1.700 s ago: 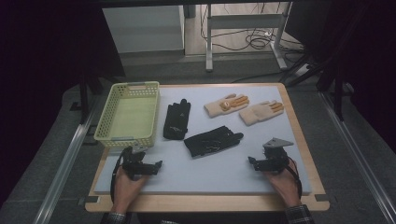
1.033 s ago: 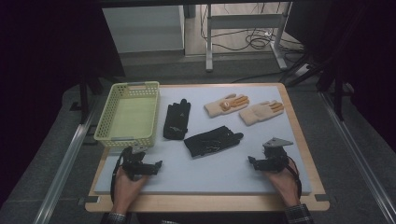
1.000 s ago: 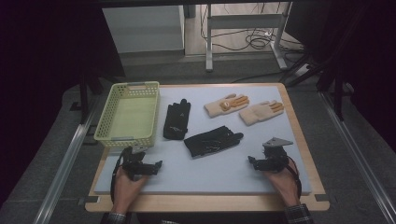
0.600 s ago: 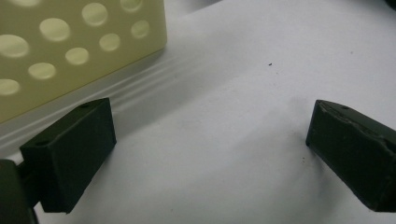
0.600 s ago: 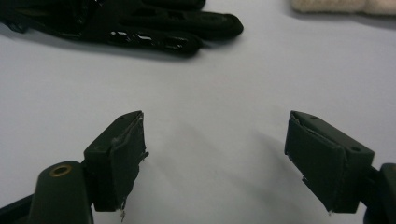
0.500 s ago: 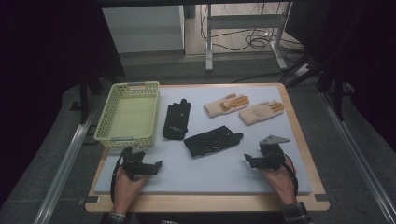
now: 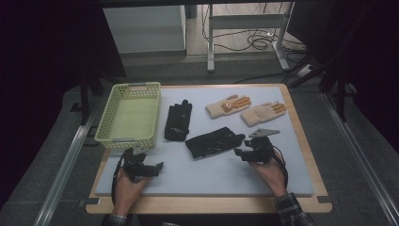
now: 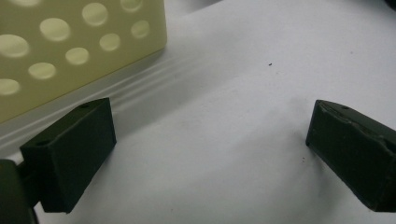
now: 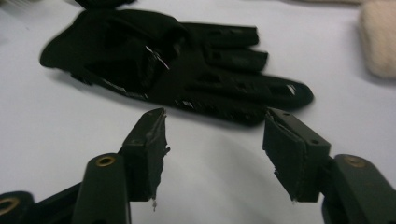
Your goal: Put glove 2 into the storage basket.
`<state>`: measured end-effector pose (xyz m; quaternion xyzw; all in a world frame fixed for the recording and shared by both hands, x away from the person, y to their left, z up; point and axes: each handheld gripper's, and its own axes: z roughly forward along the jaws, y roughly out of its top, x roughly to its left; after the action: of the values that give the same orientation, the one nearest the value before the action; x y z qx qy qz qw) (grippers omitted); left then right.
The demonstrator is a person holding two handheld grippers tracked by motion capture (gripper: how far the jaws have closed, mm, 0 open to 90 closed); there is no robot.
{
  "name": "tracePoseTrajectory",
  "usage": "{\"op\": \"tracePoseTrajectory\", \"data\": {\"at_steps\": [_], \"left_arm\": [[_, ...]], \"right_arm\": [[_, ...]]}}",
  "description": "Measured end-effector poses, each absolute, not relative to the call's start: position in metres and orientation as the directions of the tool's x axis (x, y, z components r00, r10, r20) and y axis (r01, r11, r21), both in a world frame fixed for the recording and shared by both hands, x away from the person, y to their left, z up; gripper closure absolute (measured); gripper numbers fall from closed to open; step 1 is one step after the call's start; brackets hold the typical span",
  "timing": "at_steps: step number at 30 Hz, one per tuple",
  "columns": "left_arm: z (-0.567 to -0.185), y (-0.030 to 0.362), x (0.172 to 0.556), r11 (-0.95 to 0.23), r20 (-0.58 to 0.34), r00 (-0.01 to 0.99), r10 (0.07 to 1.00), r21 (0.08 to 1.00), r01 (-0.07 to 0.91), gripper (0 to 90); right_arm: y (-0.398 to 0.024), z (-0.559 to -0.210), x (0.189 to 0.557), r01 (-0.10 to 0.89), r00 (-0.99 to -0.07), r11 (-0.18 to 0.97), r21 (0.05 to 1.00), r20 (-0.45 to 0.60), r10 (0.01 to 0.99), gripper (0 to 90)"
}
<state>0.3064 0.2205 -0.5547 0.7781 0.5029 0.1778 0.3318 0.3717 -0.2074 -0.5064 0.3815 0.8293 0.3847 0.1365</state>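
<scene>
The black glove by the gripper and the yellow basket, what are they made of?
The black glove looks like soft matte fabric, maybe synthetic: it lies limp and creased, with small shiny flecks. The yellow basket looks like smooth moulded plastic: stiff walls pierced by rows of round holes, seen close in the left gripper view.

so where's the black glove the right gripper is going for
In the high view the black glove lies mid-table, just left of the right gripper, below the other black glove.

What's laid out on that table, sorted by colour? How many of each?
Black gloves: 2
Beige gloves: 2
Yellow-green basket: 1
Total: 5
</scene>
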Motion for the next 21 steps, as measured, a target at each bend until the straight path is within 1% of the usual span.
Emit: {"op": "tracePoseTrajectory", "data": {"at_steps": [1,2,4,9,10,11,12,14,16,18,21], "left_arm": [[-0.555,0.221,0.306,-0.274,-0.057,0.431,0.901,0.695,0.665,2.0],[-0.555,0.221,0.306,-0.274,-0.057,0.431,0.901,0.695,0.665,2.0],[-0.555,0.221,0.306,-0.274,-0.057,0.431,0.901,0.695,0.665,2.0],[-0.555,0.221,0.306,-0.274,-0.057,0.431,0.9,0.695,0.665,2.0],[-0.555,0.221,0.306,-0.274,-0.057,0.431,0.9,0.695,0.665,2.0],[-0.555,0.221,0.306,-0.275,-0.057,0.431,0.9,0.695,0.665,2.0],[-0.555,0.221,0.306,-0.274,-0.057,0.431,0.9,0.695,0.665,2.0],[-0.555,0.221,0.306,-0.274,-0.057,0.431,0.9,0.695,0.665,2.0],[-0.555,0.221,0.306,-0.274,-0.057,0.431,0.9,0.695,0.665,2.0],[-0.555,0.221,0.306,-0.274,-0.057,0.431,0.9,0.695,0.665,2.0],[-0.555,0.221,0.306,-0.274,-0.057,0.431,0.9,0.695,0.665,2.0]], "right_arm": [[-0.207,-0.506,0.372,0.528,-0.672,0.413,0.742,0.067,0.738,39.4],[-0.2,-0.504,0.376,0.526,-0.68,0.415,0.742,0.075,0.729,42.0],[-0.193,-0.502,0.379,0.529,-0.686,0.417,0.739,0.083,0.723,42.8],[-0.176,-0.5,0.385,0.525,-0.701,0.429,0.736,0.087,0.708,42.4],[-0.167,-0.5,0.388,0.525,-0.704,0.432,0.734,0.088,0.705,37.9],[-0.167,-0.5,0.388,0.525,-0.704,0.432,0.734,0.088,0.705,37.9],[-0.157,-0.5,0.392,0.537,-0.696,0.432,0.725,0.092,0.712,33.3],[-0.153,-0.5,0.394,0.54,-0.696,0.432,0.723,0.095,0.712,32.2],[-0.138,-0.5,0.398,0.549,-0.689,0.428,0.718,0.099,0.718,28.1],[-0.13,-0.501,0.4,0.551,-0.683,0.428,0.717,0.094,0.724,26.3],[-0.121,-0.503,0.402,0.557,-0.676,0.427,0.712,0.091,0.732,25.7]]}}
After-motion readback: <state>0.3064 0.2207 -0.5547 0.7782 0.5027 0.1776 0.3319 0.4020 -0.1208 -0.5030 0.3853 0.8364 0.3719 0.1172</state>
